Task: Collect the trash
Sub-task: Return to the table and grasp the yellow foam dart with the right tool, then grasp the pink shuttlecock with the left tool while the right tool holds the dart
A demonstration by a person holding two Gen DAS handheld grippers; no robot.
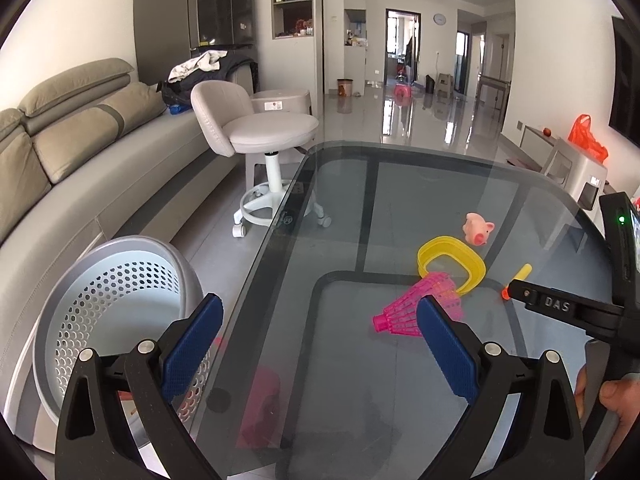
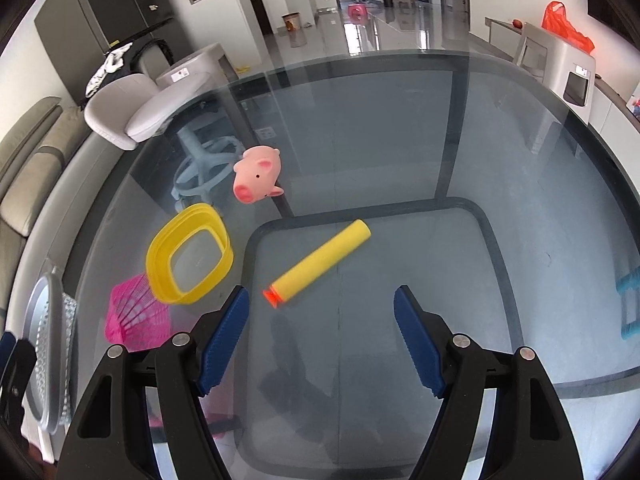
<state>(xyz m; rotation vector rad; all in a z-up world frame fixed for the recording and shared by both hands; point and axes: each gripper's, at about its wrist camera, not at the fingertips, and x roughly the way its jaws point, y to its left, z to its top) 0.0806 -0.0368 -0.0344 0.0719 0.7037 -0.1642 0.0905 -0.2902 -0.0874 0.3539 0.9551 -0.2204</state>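
On the glass table lie a pink shuttlecock, a yellow plastic ring, a pink toy pig and a yellow foam dart with an orange tip. My left gripper is open over the table's left edge; its right finger stands just in front of the shuttlecock. Over the table, my right gripper is open, with the dart just beyond its jaws. Nothing is held by either.
A grey perforated waste basket stands on the floor left of the table. A grey swivel stool and a sofa lie beyond it. A hand holds the right gripper's handle at lower right in the left wrist view.
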